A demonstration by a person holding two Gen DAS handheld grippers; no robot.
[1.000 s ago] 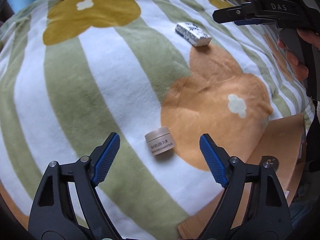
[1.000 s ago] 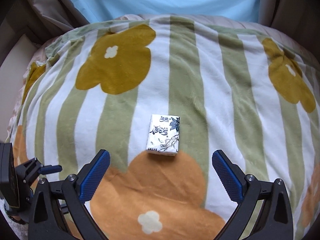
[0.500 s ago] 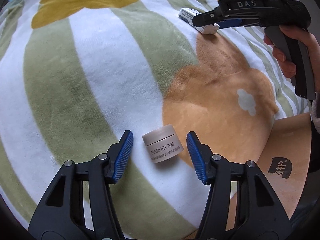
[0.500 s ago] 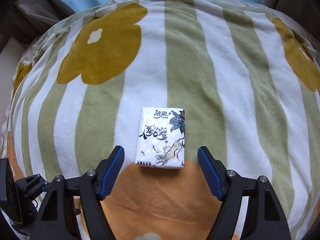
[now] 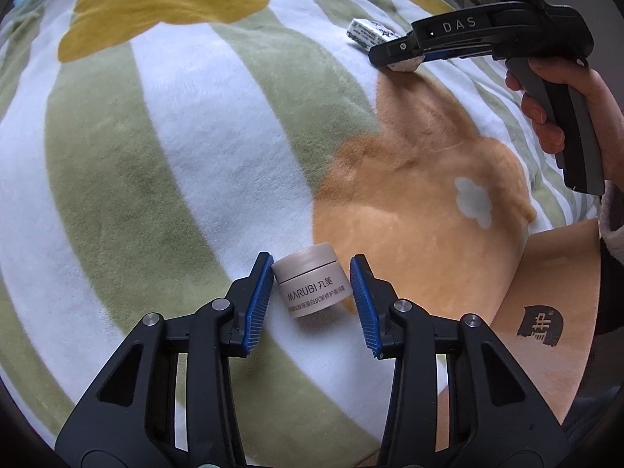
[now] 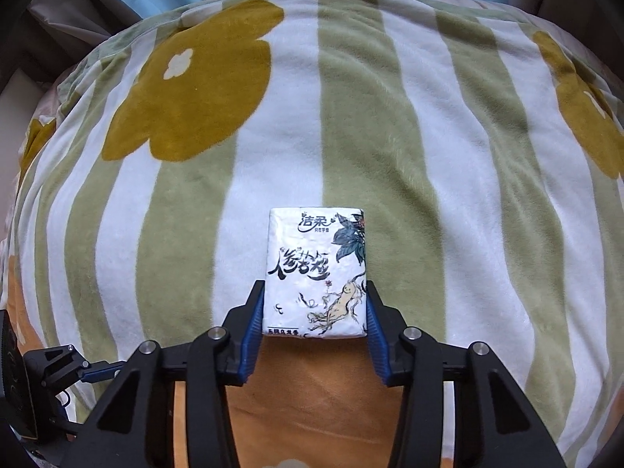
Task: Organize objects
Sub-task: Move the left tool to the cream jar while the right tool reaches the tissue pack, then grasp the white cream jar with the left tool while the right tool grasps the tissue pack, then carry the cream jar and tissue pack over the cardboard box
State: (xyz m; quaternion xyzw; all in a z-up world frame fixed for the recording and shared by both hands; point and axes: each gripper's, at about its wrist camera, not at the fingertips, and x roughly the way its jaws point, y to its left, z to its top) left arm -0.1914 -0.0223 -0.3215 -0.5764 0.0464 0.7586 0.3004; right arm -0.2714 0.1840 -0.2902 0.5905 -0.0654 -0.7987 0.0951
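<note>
A small beige cream jar (image 5: 312,284) marked MARUBI lies on the striped blanket between the blue pads of my left gripper (image 5: 312,259). Its jaws are closing. The left pad is at the lid and the right pad stands a hair off the jar's side. A white tissue pack (image 6: 316,257) with ink drawings sits flat on the blanket, and my right gripper (image 6: 315,286) is shut on its near half, pads pressed on both long sides. From the left wrist view the right gripper (image 5: 394,60) covers most of the tissue pack (image 5: 364,33).
A plush blanket (image 6: 351,117) with green and white stripes and yellow and orange flowers covers the whole surface. A brown cardboard piece (image 5: 546,312) with a dark logo lies at its right edge. A person's hand (image 5: 546,117) grips the right handle.
Both grippers came down over their objects and their jaws narrowed. The right pads have closed onto the tissue pack, and the left pads have drawn in beside the jar.
</note>
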